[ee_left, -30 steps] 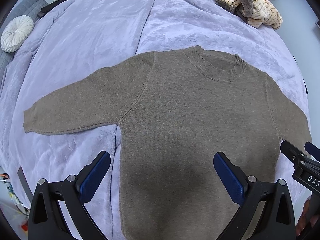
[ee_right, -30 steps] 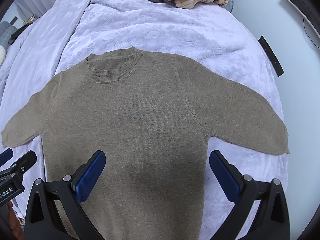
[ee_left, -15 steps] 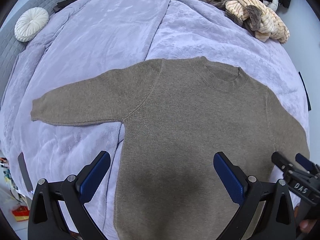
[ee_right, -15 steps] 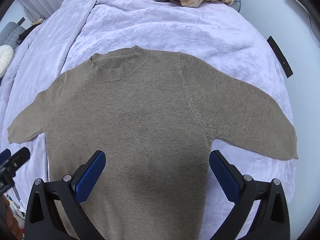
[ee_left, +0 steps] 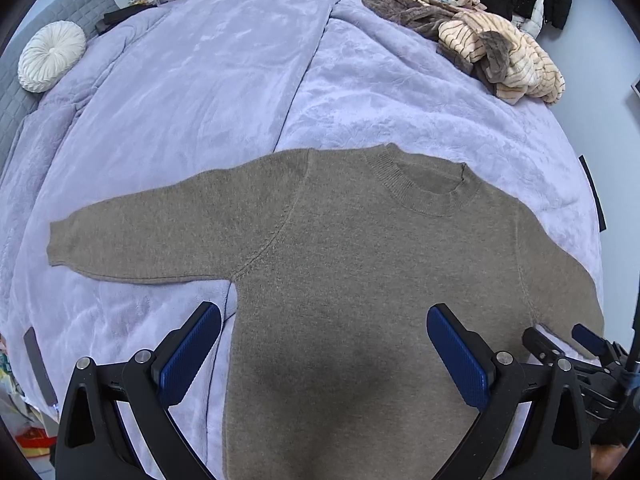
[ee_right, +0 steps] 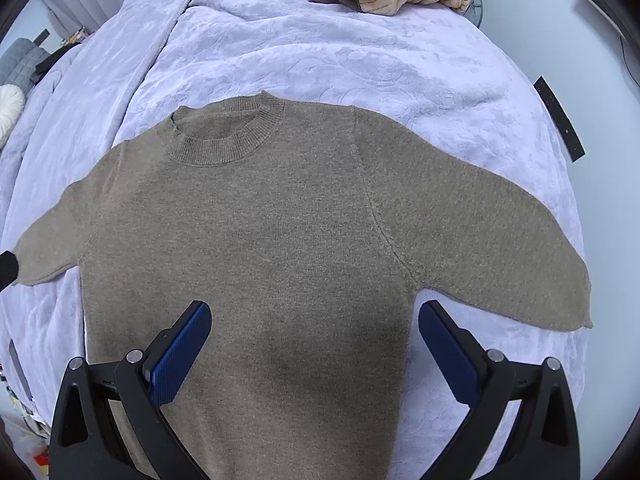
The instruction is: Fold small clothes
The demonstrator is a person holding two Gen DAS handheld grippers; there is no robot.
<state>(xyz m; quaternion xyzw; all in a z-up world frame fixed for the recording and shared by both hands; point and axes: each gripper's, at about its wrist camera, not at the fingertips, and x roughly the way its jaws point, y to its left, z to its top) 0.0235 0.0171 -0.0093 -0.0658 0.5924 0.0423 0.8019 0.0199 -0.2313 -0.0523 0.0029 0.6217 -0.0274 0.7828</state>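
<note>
Sweater (ee_left: 360, 280): a taupe knit with a ribbed crew neck, lying face up and spread flat on the lavender bedspread (ee_left: 200, 80), collar away from the cameras, hem toward them, both sleeves stretched out to the sides. The left tongs (ee_left: 324, 344) hover over the lower body of the garment near its left side seam, jaws spread wide and holding nothing; the right tongs (ee_right: 314, 338) hang likewise over the lower body toward the right side, jaws wide apart and empty. Nothing appears folded yet, so the step in hand looks like the first fold, most likely bringing a sleeve across the chest. To do it well, I would take each sleeve near its cuff, the left sleeve (ee_left: 140, 236) and the right sleeve (ee_right: 500, 248), pinching only the knit and not the plush cover beneath, which could easily bunch into the grip. Lift just enough to clear the surface, carry the cuff across, and lay it down so the crease runs straight from shoulder to hem. Loose knit stretches and sags, so slow, even pulls suit it. A heap of other clothes (ee_left: 496, 60) sits well apart at the far edge of the bed.
</note>
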